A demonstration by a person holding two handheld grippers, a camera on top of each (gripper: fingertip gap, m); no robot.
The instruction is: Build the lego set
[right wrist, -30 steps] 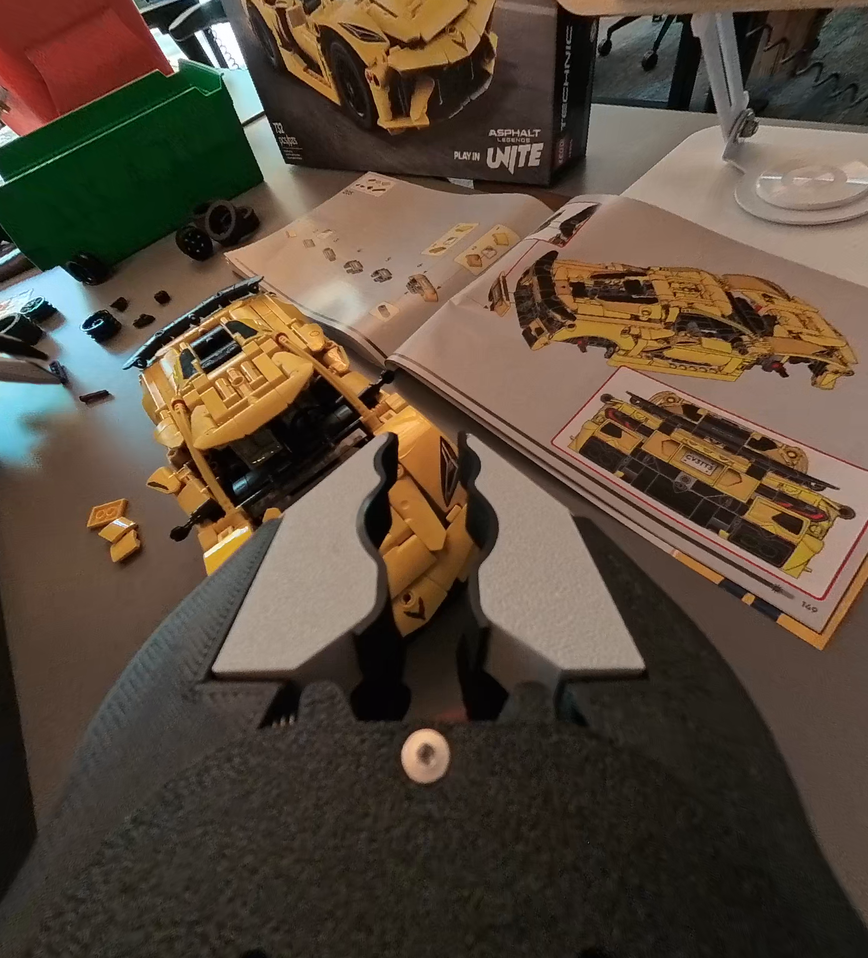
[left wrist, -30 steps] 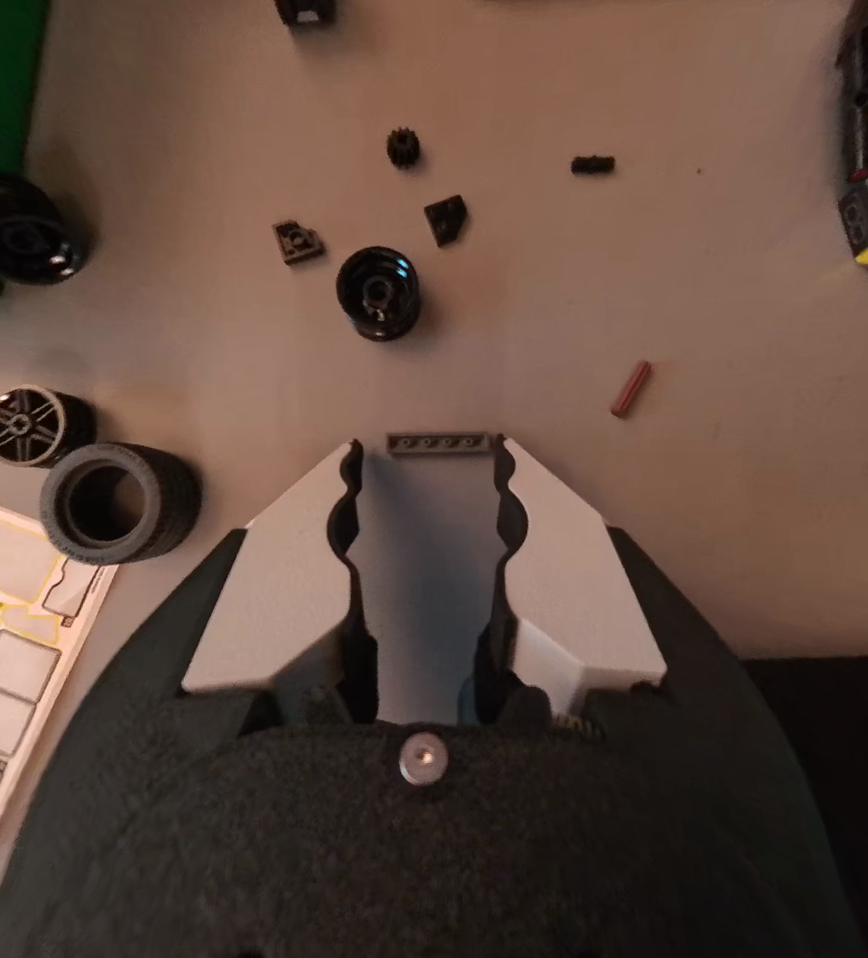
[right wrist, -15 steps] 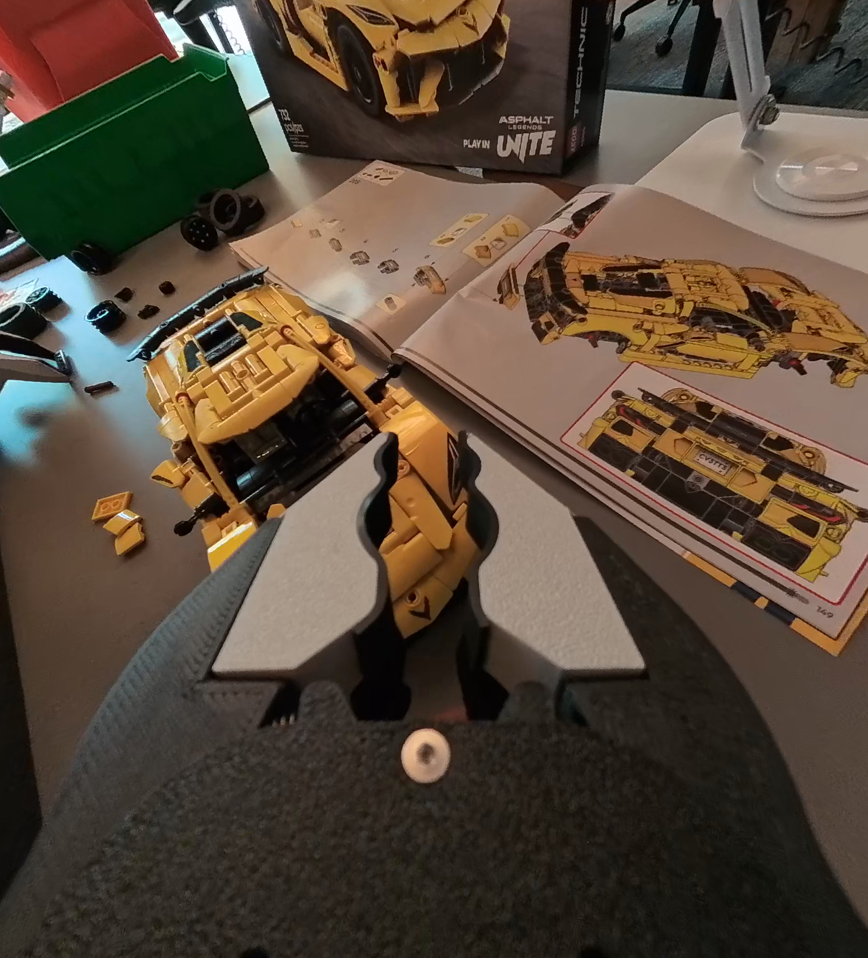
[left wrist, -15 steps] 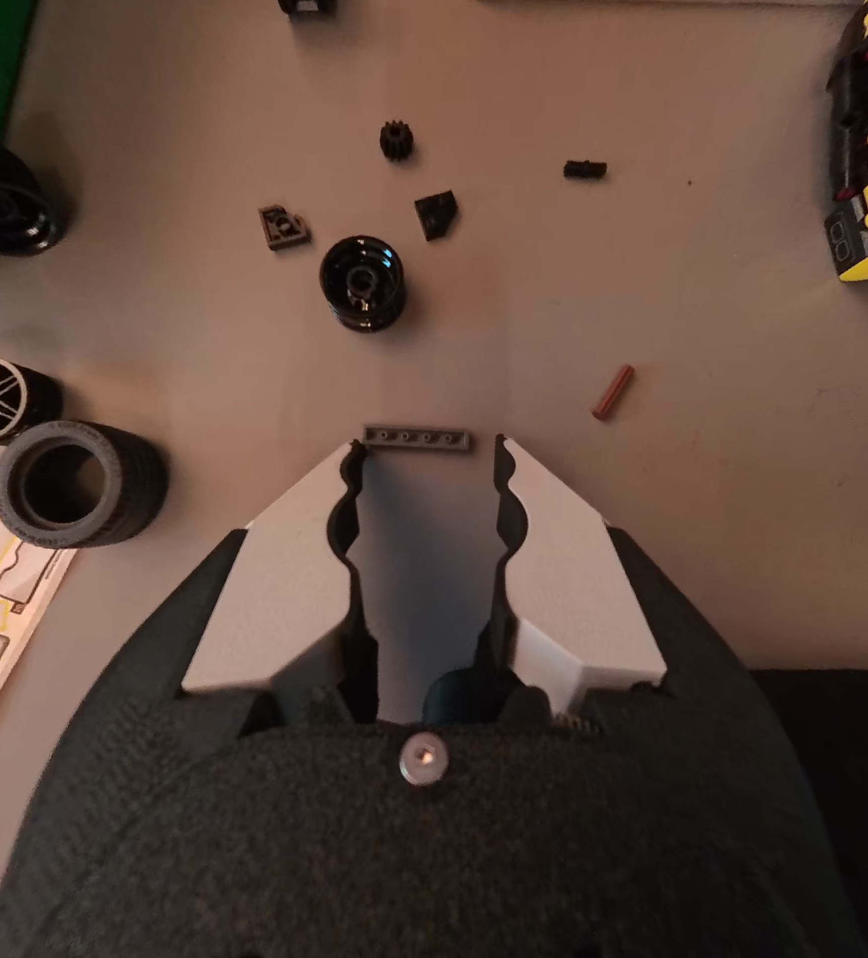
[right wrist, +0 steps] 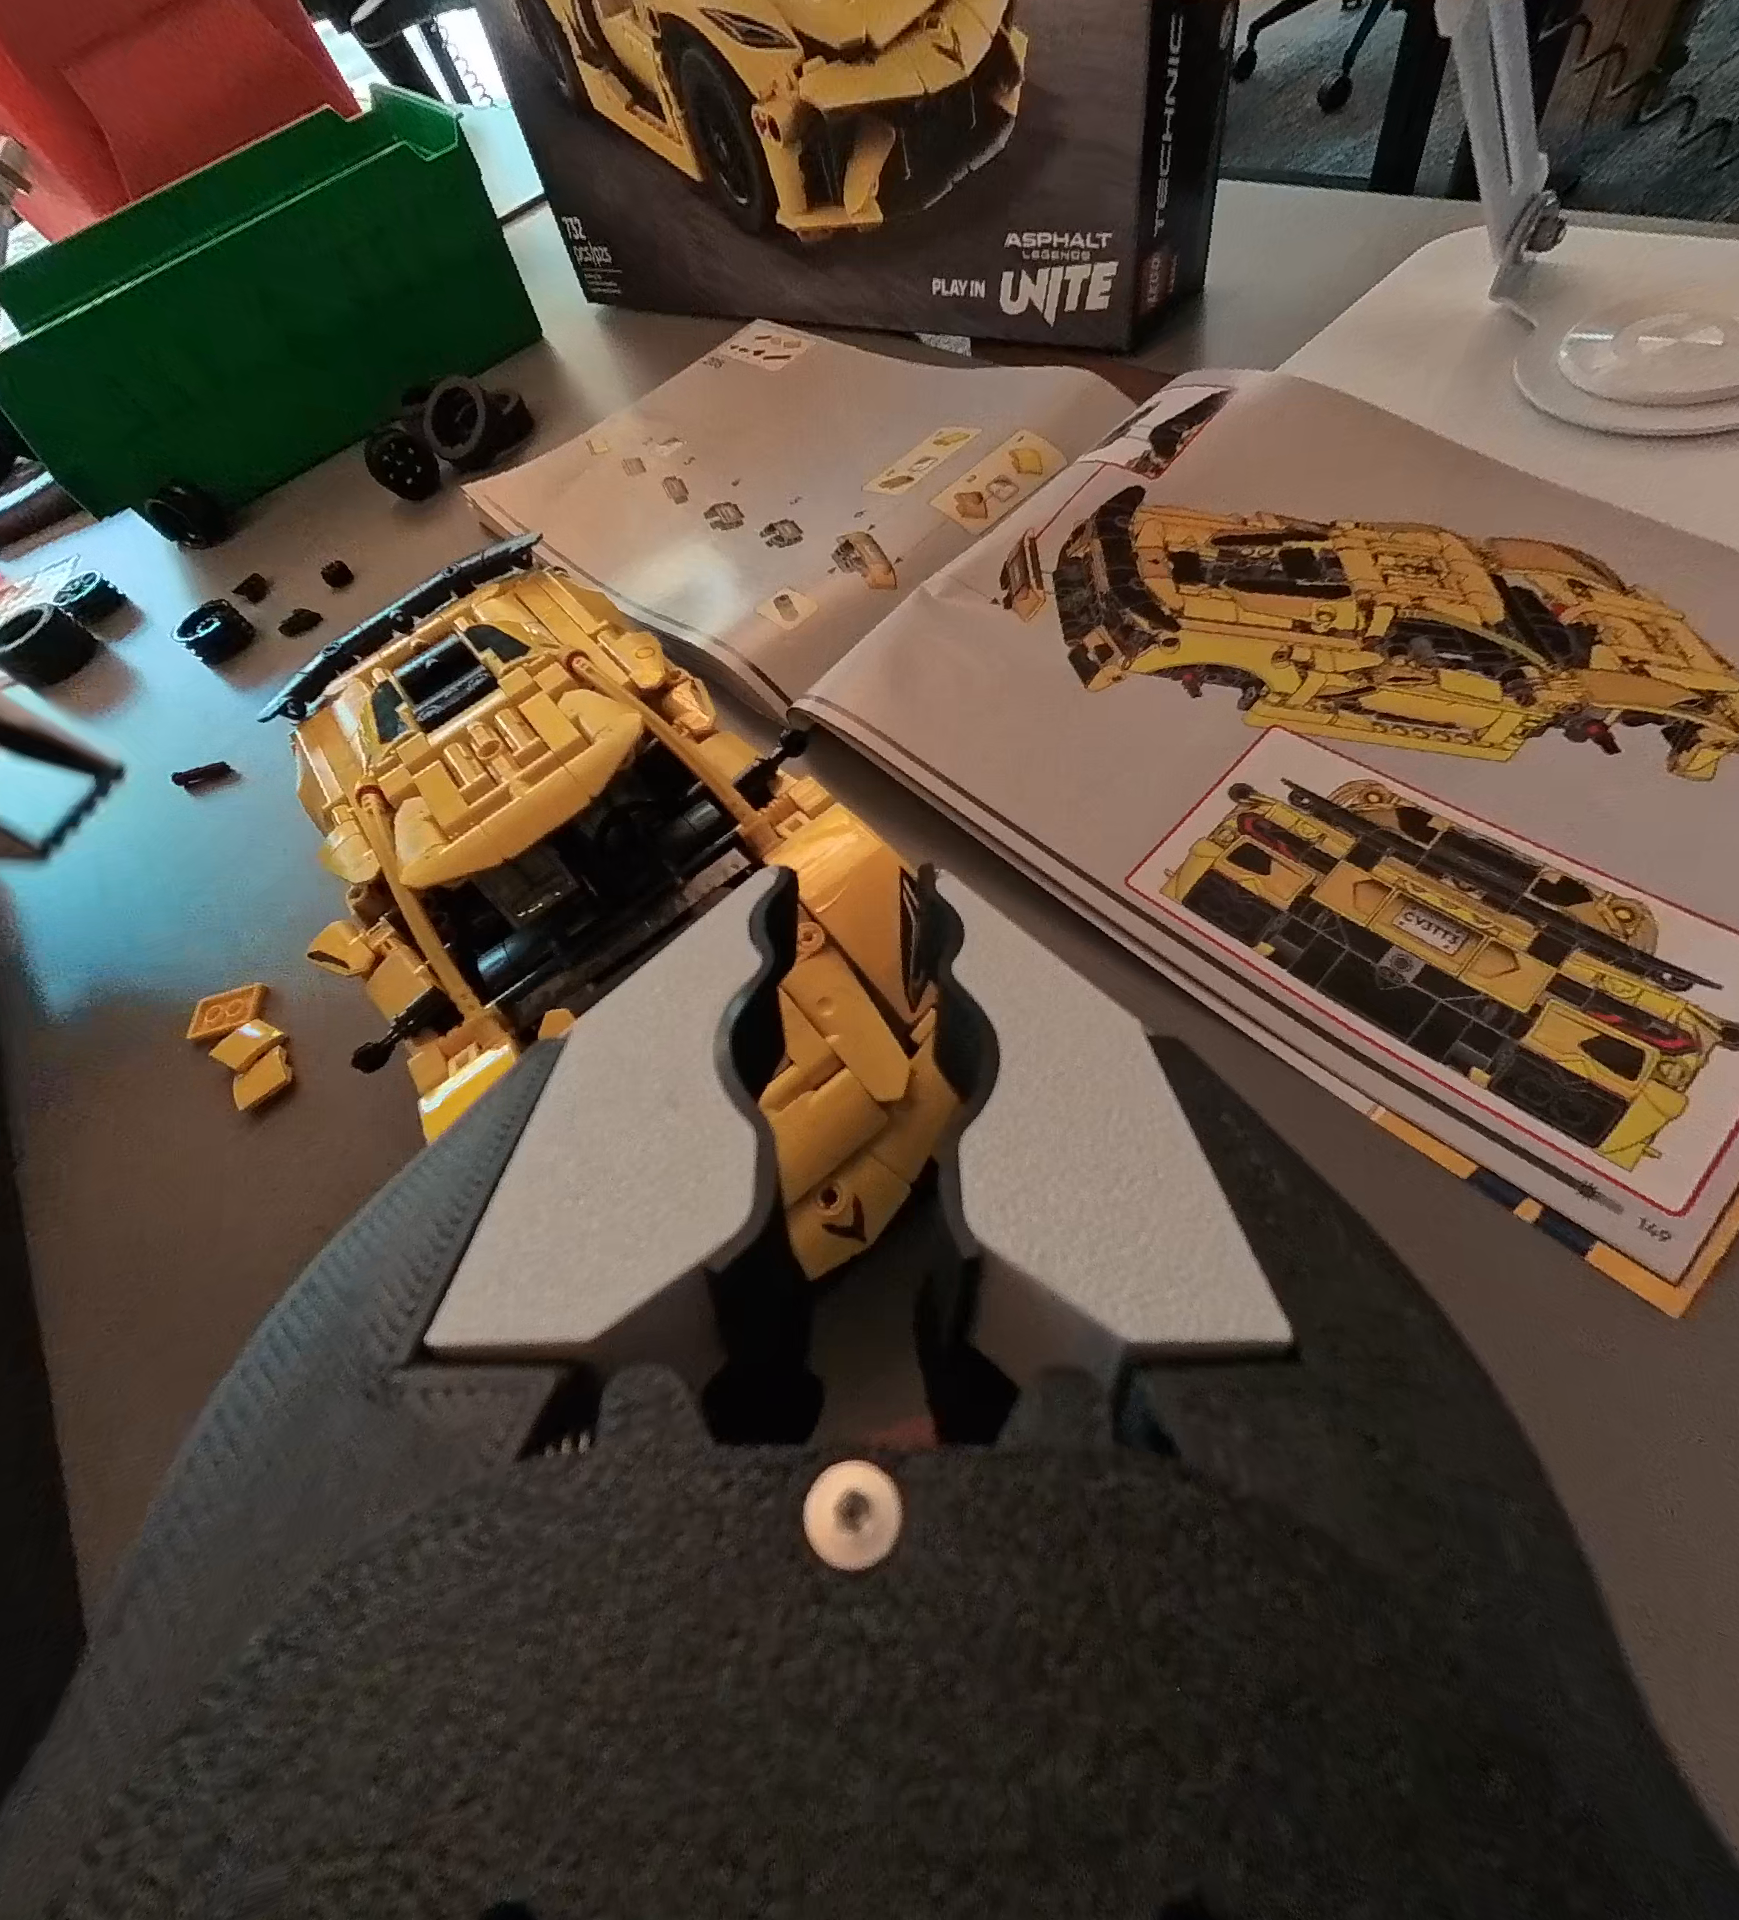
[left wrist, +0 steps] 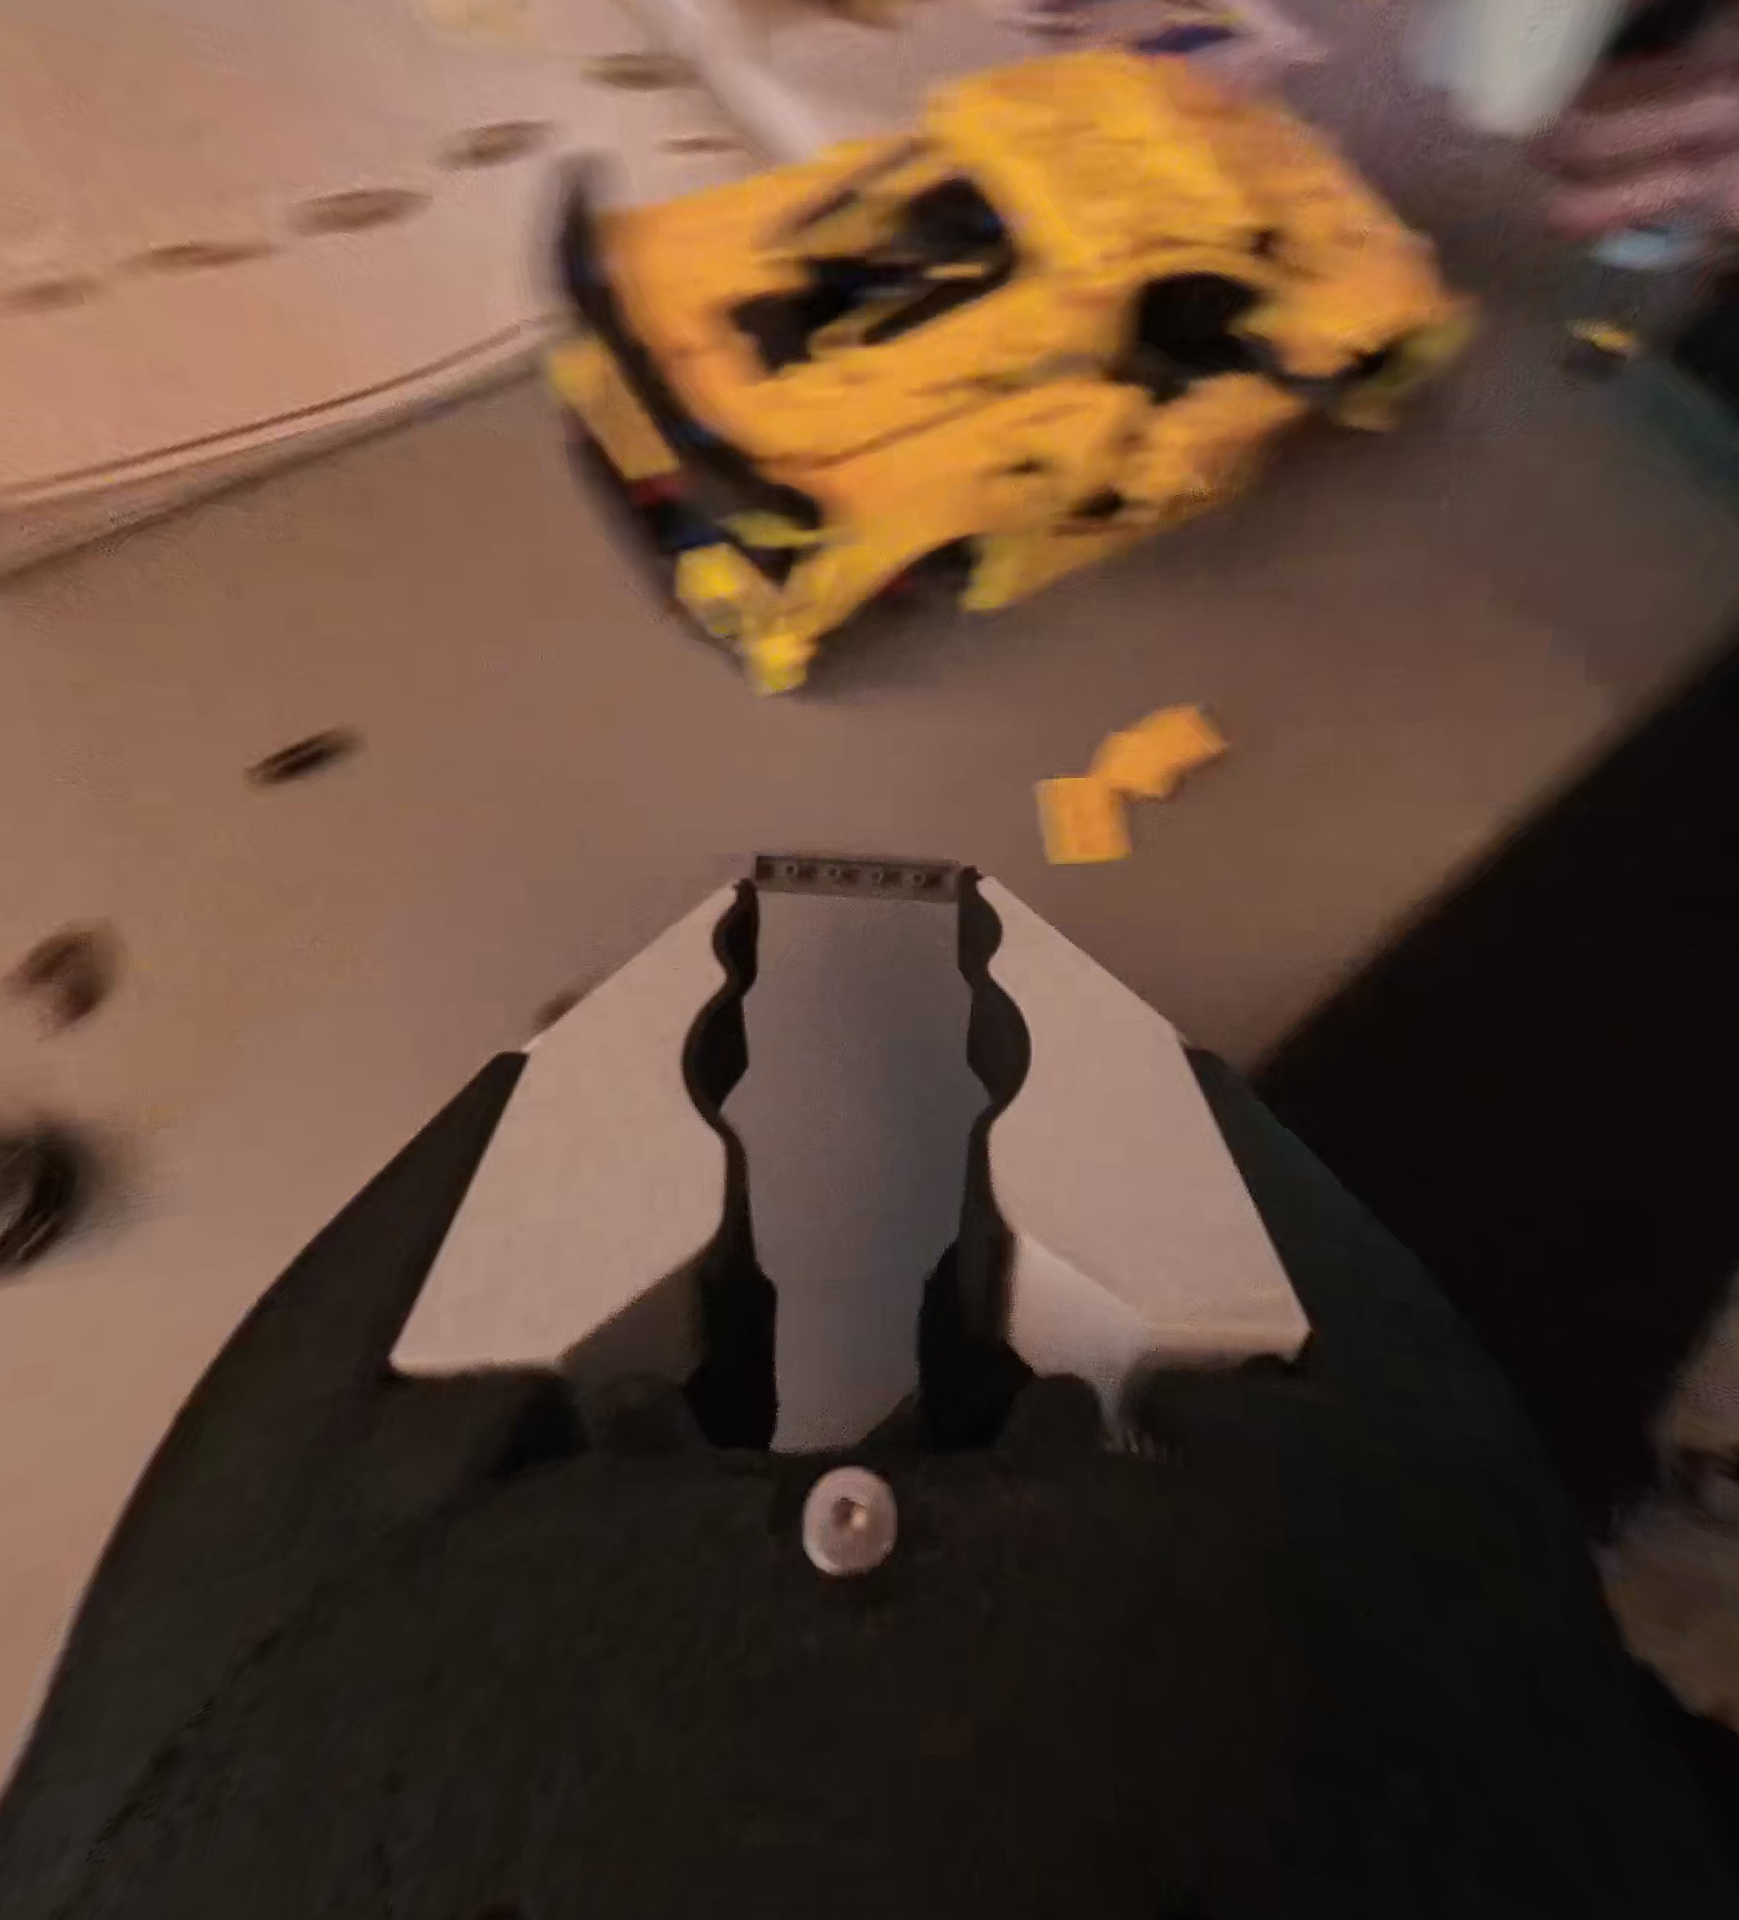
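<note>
here, a thin grey studded plate [left wrist: 863, 876] is being gripped end to end between the tips of the left gripper [left wrist: 860, 883], its fingers [left wrist: 626, 1132] clenched onto it, and it is being held clear above the bench [left wrist: 377, 665]. the left wrist view is heavily blurred, so little else can be made out there beyond the yellow lego car [left wrist: 1000, 395] lying ahead, two loose yellow pieces [left wrist: 1119, 784] just beyond the plate, and dark small parts [left wrist: 299, 756] scattered to the left.

in the right wrist view, the front of the yellow lego car [right wrist: 491, 790] is being clasped between the fingers [right wrist: 574, 1195] of the right gripper [right wrist: 849, 894], the yellow nose panel filling the gap between them. the car is being rested on the bench [right wrist: 138, 1195], with its black rear wing [right wrist: 397, 634] pointing away from the camera. three small yellow pieces [right wrist: 241, 1044] are lying just beside the car's left flank. an open instruction booklet [right wrist: 1208, 675] is spread to the right of the car, touching or nearly touching it. a green bin [right wrist: 252, 312] and the set's box [right wrist: 875, 166] are standing at the far side, with loose black wheels and tyres [right wrist: 439, 436] near the bin. a white stand base [right wrist: 1665, 364] is sitting at the far right.
</note>
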